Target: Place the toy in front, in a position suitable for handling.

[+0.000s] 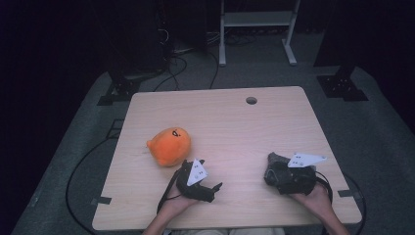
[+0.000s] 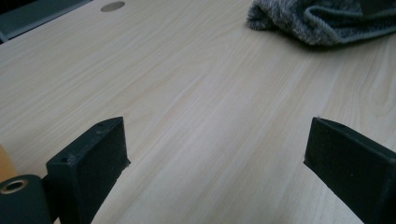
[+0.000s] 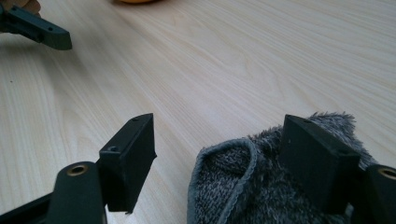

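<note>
Near the table's right front edge lies a crumpled grey cloth (image 1: 275, 166), its long axis running from the person's side toward the far edge, one bunched end pointing away. Over it rests the right gripper (image 3: 219, 154), jaws spread wide: one stands on the cloth, the other on bare wood beside it, nothing pinched. Well apart to the left, the left gripper (image 1: 215, 187) lies low on the wooden table (image 1: 235, 122), jaws open and empty. Just beyond it sits an orange plush toy (image 1: 169, 146).
</note>
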Demonstrator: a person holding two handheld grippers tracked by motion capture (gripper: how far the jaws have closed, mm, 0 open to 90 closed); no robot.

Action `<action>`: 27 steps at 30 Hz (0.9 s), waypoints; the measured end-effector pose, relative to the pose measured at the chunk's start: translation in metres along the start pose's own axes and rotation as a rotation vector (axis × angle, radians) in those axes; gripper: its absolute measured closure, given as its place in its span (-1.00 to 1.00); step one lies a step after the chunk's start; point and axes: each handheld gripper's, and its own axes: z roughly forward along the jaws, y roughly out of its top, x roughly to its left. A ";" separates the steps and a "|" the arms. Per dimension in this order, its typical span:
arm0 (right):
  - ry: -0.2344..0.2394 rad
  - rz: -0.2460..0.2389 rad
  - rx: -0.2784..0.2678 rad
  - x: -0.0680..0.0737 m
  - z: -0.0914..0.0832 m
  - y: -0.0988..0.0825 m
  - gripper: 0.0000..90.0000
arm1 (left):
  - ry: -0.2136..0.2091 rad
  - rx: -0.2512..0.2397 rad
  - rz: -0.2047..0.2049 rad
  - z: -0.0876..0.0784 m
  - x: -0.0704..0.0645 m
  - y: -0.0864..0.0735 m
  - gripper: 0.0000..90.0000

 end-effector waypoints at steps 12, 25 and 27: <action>0.008 0.014 -0.022 -0.001 0.001 0.003 -0.44 | 0.034 -0.047 -0.027 -0.026 0.028 0.024 -0.95; 0.007 0.010 -0.020 0.002 0.008 0.006 -0.45 | 0.099 -0.092 -0.040 -0.052 0.070 0.043 -1.00; 0.006 0.007 -0.026 0.002 0.006 0.006 -0.45 | 0.091 -0.107 -0.050 -0.056 0.079 0.045 -1.00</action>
